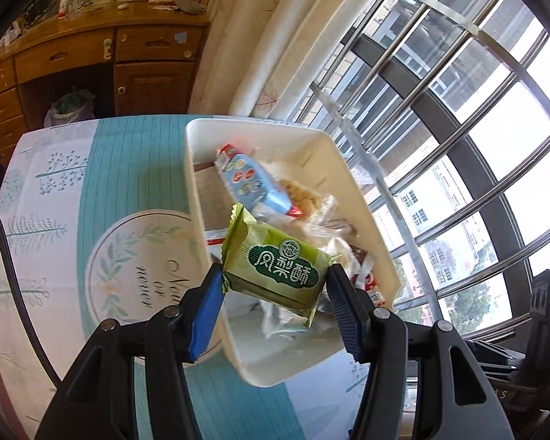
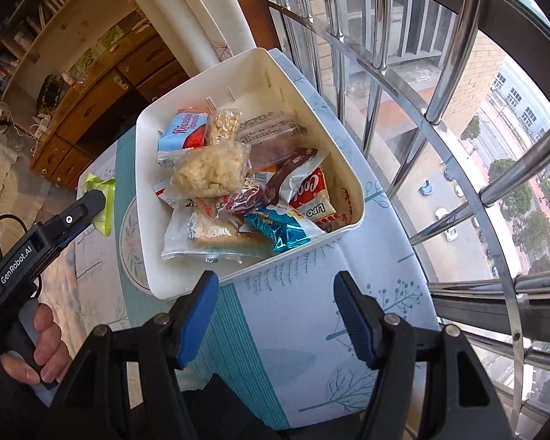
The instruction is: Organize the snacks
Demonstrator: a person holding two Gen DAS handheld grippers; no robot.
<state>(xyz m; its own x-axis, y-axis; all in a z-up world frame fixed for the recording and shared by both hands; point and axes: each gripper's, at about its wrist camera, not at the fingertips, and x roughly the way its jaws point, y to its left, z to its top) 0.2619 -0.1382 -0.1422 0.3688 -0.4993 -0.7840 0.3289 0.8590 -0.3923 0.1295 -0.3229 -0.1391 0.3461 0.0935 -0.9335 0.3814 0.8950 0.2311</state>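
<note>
Bench (image 1: 135, 168) with its patterned cloth carries a white bin (image 1: 216, 190) of snacks ahead of both grippers, the left gripper (image 1: 275, 286) clamping a green pastry packet (image 1: 278, 264) above it, the right gripper (image 2: 275, 315) part-open and empty.

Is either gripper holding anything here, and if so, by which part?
The left gripper holds a green snack packet, its fingers clamping the packet's two opposite ends. The right gripper is open and holds nothing.
</note>
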